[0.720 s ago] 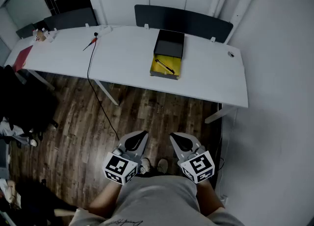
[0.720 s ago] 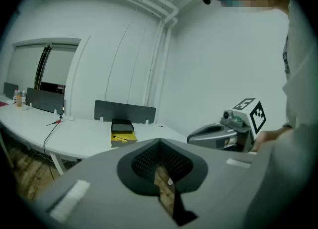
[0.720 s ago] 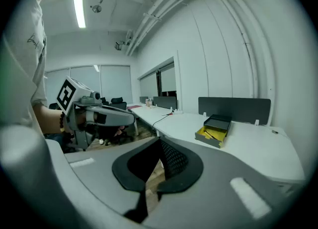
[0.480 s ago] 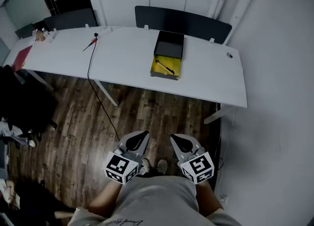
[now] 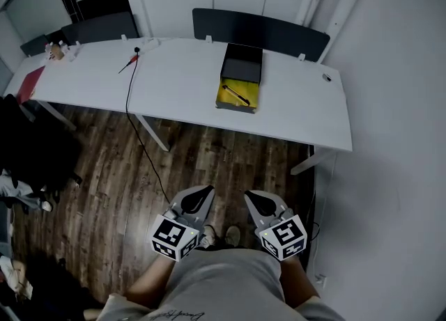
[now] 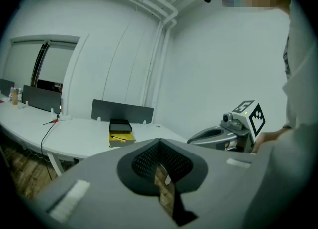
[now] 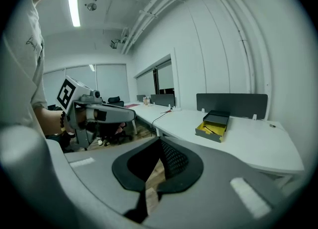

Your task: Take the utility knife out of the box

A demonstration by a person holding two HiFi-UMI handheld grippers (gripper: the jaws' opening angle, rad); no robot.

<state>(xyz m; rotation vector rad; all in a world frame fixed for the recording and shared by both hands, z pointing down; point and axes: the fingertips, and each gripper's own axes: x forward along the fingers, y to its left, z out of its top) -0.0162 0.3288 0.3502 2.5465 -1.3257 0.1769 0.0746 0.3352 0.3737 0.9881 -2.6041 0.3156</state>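
An open box (image 5: 240,79), with a black lid part and a yellow inside, lies on the white table (image 5: 174,83) far ahead of me. The utility knife (image 5: 235,95) rests in the yellow part. Both grippers hang low near the person's body, well short of the table. My left gripper (image 5: 202,191) and right gripper (image 5: 249,194) are shut with nothing in them. The left gripper view shows the box (image 6: 120,132) beyond its closed jaws and the right gripper (image 6: 218,134) beside it. The right gripper view shows the box (image 7: 213,124) and the left gripper (image 7: 107,114).
A black cable (image 5: 130,104) runs from the table down over the wooden floor (image 5: 209,159). A red-handled tool (image 5: 127,64) and small bottles (image 5: 59,50) lie on the table's left part. Dark screens (image 5: 261,30) stand behind the table; a white wall (image 5: 390,138) closes the right.
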